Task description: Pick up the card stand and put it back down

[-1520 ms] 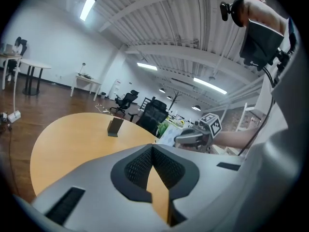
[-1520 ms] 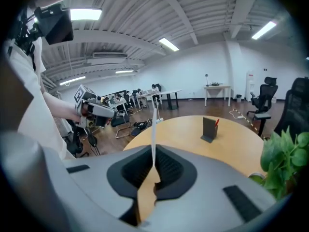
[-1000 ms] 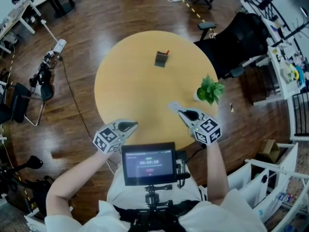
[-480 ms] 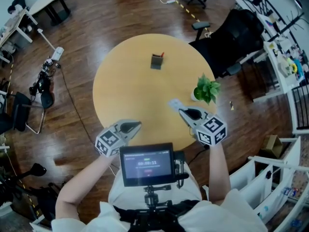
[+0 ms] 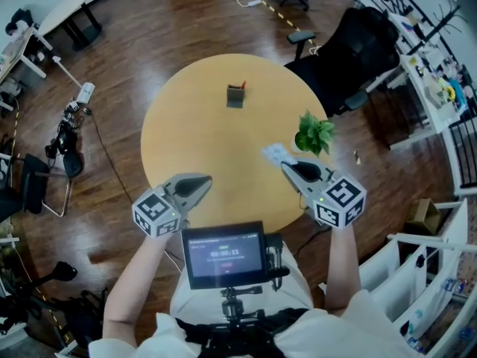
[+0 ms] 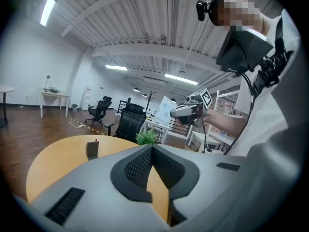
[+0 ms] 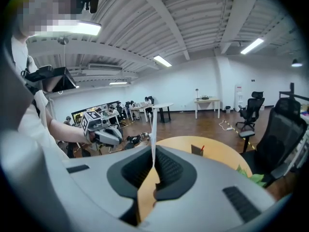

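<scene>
The right gripper (image 5: 285,165) is pinching a thin white card (image 5: 273,153) in closed jaws, and the left gripper (image 5: 203,180) is holding its jaws together on nothing. Both are hovering at the near edge of a round wooden table (image 5: 186,140). The card stand (image 5: 236,95) is sitting upright on the table's far side, well apart from them.

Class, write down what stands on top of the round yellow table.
A dark card stand and a potted plant stand on the table. Its near rim is hidden behind the screen and the right gripper.
</scene>
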Tool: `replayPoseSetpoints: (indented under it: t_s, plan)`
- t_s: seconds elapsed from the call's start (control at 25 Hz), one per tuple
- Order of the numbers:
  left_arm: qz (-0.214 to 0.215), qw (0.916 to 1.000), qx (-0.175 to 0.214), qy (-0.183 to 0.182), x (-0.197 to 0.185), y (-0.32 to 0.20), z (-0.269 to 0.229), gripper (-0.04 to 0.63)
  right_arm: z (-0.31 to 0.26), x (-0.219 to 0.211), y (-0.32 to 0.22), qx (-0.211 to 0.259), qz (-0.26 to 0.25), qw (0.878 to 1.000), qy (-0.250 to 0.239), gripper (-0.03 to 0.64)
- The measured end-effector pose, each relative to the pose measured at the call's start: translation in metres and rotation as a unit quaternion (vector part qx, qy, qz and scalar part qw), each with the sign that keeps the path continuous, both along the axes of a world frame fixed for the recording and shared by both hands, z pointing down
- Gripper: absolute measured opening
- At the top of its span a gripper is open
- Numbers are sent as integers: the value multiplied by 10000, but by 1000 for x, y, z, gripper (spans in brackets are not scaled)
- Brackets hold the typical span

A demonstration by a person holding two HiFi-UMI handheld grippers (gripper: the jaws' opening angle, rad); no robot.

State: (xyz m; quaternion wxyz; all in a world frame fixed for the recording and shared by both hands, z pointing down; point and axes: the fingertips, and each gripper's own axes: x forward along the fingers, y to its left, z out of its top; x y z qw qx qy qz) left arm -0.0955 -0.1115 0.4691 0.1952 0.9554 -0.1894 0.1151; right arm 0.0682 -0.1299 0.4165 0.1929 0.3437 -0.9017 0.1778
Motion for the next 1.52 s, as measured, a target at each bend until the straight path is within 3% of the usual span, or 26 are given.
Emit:
replayPoseSetpoints:
  t_s: [0.68, 1.28, 1.52]
  plan:
    - [-770, 9947, 345, 580, -41, -41, -96, -8, -80, 1, -3, 638, 389, 9963, -413, 26]
    - [-1282, 9873, 610, 712, -70, -33, -115, -6, -122, -2, 10, 1012, 319, 9932, -486, 26]
    - [-1277, 9875, 591, 716, -65, -31, -111, -6, -117, 2, 11, 1008, 349, 9931, -493, 26]
